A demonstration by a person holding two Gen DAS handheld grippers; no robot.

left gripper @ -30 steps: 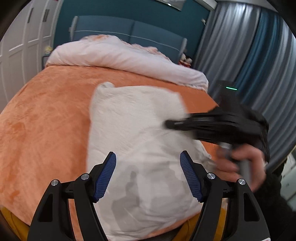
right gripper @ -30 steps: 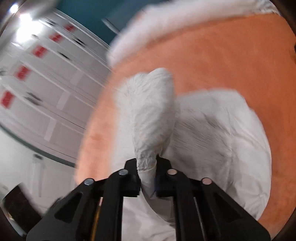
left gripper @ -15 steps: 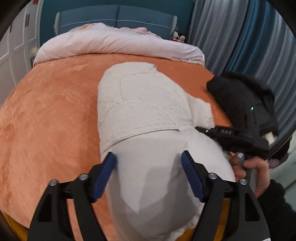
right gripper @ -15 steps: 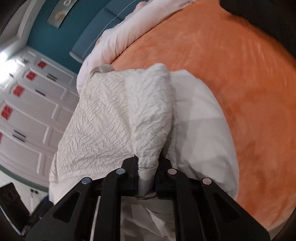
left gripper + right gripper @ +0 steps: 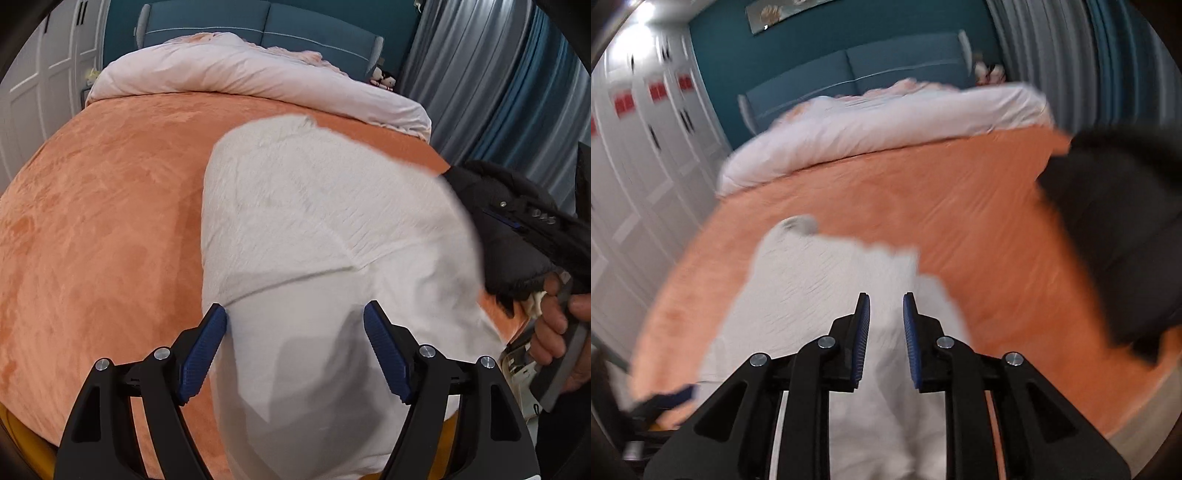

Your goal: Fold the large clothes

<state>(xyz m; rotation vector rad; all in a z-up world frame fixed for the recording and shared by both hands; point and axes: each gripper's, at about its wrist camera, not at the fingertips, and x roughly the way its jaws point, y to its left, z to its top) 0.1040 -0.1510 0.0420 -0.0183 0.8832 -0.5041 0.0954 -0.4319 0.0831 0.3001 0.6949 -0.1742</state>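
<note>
White garment [image 5: 325, 236] lies on the orange bed [image 5: 103, 229], its sleeve now folded across the body. The right gripper [image 5: 885, 332], which pinched that sleeve a moment ago, has just been opening its jaws; they stand slightly parted with nothing between them, and the sleeve is released. The left gripper [image 5: 295, 350] hovers spread wide over the near hem, gripping nothing. A dark garment [image 5: 1115, 236] waits nearby. One fold appears done.

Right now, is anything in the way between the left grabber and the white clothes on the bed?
Nothing visible. The left gripper hangs open right over the cream garment on the orange bedspread, with no object between its fingers and the cloth.
</note>
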